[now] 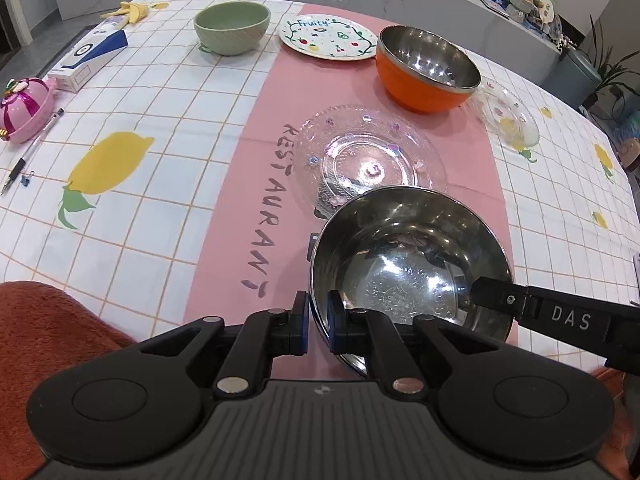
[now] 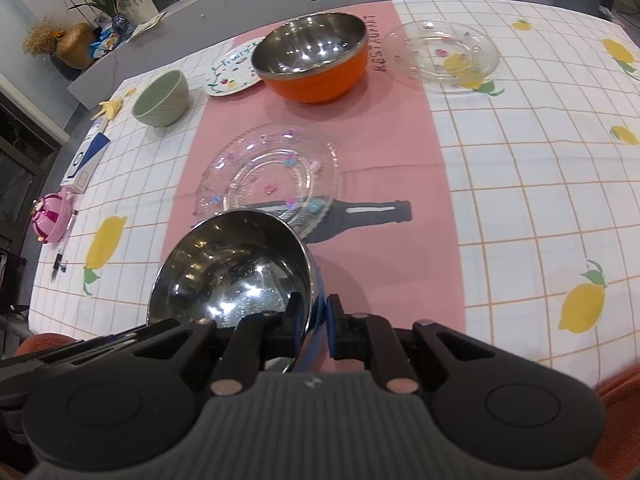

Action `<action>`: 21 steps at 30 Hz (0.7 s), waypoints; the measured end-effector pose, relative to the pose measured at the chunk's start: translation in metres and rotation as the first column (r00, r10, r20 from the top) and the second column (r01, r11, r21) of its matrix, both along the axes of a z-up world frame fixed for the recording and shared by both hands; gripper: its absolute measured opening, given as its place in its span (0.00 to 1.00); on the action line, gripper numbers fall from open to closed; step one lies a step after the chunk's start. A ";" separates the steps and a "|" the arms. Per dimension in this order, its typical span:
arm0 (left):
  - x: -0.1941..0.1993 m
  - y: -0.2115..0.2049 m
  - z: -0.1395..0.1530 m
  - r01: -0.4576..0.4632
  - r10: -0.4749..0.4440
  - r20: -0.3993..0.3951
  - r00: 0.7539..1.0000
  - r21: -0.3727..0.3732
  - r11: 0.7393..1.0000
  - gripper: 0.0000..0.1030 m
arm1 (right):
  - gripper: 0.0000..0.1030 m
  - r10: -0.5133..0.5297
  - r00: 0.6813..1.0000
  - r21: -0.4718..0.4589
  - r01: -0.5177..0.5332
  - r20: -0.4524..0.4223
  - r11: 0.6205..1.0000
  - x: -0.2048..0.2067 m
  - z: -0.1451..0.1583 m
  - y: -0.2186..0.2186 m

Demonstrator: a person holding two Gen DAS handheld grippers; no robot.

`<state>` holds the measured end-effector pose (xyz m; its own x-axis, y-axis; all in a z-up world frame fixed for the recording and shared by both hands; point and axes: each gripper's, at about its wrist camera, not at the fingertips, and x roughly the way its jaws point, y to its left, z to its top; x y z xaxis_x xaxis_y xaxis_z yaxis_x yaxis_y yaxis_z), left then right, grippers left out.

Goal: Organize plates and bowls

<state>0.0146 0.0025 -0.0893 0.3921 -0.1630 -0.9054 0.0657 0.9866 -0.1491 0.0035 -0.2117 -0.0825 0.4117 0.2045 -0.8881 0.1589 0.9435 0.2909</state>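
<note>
- A shiny stainless-steel bowl with a blue outer wall (image 1: 408,264) is held near the front edge of the tabletop (image 1: 168,92), over the pink placemat printed "RESTAURANT" (image 1: 248,152).
- The left tool (image 1: 318,326) is seen pinching the bowl's near-left rim, one pad outside and one inside the wall.
- The right tool (image 2: 318,328) is closed on the bowl's opposite rim, its blue pads clamped on the thin edge; in the left wrist view its black arm is seen reaching in from the right.
- Whether the bowl is resting on the placemat or lifted slightly cannot be told from these views.
- A clear glass plate dotted with small coloured flowers (image 1: 368,156) is set on the placemat just behind the held bowl, partly overlapped by it in both views.
- An orange bowl with a steel interior (image 1: 428,68) is placed farther back, with a white plate painted with fruit and the word "Fruity" (image 1: 328,38) to its left and a second clear glass plate (image 1: 508,116) to its right.
- A pale green ribbed bowl (image 1: 232,26) is stood on the lemon-print chequered tablecloth (image 1: 112,168), well apart from the held bowl.
</note>
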 end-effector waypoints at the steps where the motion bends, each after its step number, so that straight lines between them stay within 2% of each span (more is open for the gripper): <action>1: 0.001 0.000 0.000 -0.001 0.001 0.002 1.000 0.004 1.000 0.09 | 0.09 -0.001 1.000 -0.002 0.001 0.000 1.000 0.000 -0.002 0.000; 5: 0.007 -0.002 -0.001 -0.006 0.005 0.028 1.000 0.029 1.000 0.07 | 0.08 0.000 1.000 -0.003 0.000 0.001 1.000 0.003 -0.006 0.003; 11: 0.022 0.000 0.000 -0.031 0.029 0.061 0.998 0.022 0.999 0.06 | 0.07 -0.020 1.000 0.008 0.020 0.009 1.000 0.015 -0.013 0.005; 21: 0.041 0.004 -0.002 -0.055 0.053 0.067 0.996 0.036 0.998 0.05 | 0.08 -0.021 1.000 0.025 0.020 0.007 0.999 0.036 -0.015 0.012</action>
<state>0.0559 0.0061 -0.0912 0.4589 -0.1062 -0.8821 0.0208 0.9938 -0.1088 0.0396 -0.2001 -0.0973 0.4224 0.2179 -0.8798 0.1760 0.9325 0.3155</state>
